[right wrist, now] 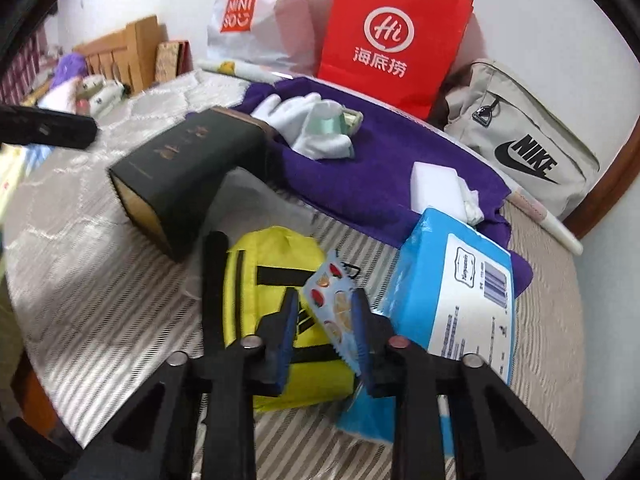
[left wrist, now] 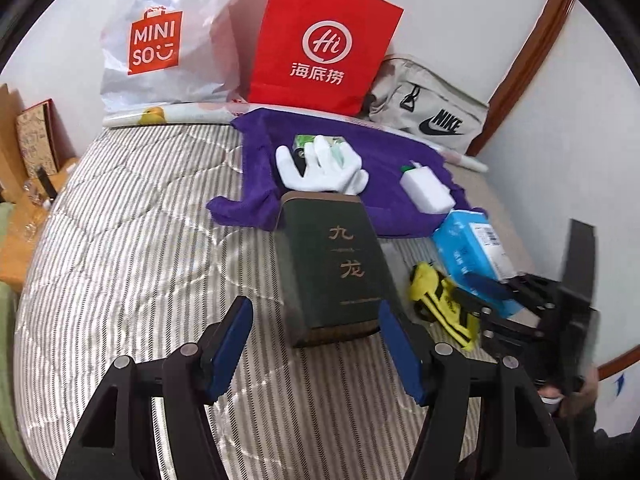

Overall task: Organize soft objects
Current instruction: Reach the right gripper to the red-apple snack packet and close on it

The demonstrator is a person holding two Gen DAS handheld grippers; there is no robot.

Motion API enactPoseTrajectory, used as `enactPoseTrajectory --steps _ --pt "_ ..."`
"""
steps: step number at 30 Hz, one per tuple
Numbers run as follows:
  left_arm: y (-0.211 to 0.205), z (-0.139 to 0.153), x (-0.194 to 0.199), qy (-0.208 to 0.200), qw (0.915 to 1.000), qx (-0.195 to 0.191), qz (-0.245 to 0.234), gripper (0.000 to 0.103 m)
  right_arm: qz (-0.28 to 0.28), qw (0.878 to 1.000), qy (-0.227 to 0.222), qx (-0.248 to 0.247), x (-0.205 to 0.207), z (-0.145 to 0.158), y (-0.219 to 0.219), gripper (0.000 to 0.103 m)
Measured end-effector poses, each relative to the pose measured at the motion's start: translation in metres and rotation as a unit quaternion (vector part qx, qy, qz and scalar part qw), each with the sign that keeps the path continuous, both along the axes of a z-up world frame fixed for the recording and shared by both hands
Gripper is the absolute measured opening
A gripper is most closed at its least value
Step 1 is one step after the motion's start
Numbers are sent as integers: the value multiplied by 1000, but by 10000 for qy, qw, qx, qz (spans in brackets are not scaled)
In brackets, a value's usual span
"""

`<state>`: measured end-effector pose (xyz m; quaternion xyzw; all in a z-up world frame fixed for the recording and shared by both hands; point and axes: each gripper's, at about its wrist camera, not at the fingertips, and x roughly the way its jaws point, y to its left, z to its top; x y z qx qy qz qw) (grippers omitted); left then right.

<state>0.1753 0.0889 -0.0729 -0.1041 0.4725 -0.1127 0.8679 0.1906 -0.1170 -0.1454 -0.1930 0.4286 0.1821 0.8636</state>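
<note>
Item 1: left gripper (left wrist: pixel 314 344), black frame with blue pads, jaws standing wide with nothing between them, hovering over the grey-and-white striped quilted mattress (left wrist: pixel 132 240) just short of the near end of the dark green rectangular box with gold characters (left wrist: pixel 340 268).

Item 2: right gripper (right wrist: pixel 325 336), same build, jaws drawn narrow around a small flat printed packet with a serrated edge (right wrist: pixel 334 300); whether the pads actually press on it cannot be told. The packet lies over the bright yellow fabric pouch with black straps (right wrist: pixel 276 276), which sits on the mattress between the green box and the light blue plastic-wrapped tissue pack (right wrist: pixel 452 292).

Item 3: purple cloth (left wrist: pixel 384 152), spread behind the box, bearing a white glove (left wrist: pixel 320 168) draped over a small green packet (left wrist: pixel 300 142), and a white rectangular block (left wrist: pixel 426 190).

Item 4: along the wall, a white plastic shopping bag with an orange logo (left wrist: pixel 160 40), a red paper carrier bag (left wrist: pixel 324 40) and a beige fabric bag with a black logo (left wrist: pixel 432 112).
</note>
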Motion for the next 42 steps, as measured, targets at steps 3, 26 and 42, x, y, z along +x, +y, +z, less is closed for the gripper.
enactPoseTrajectory --steps 3,26,42 --pt "1 0 0 -17 10000 -38 -28 64 -36 9998 11 -189 7 -8 3 10" --pt "-12 3 -39 51 9999 -158 -50 64 -383 9893 34 1407 -36 40 -50 5" --pt "-5 -18 -20 264 9995 -188 -34 64 41 9998 -199 88 -12 0 -5 38"
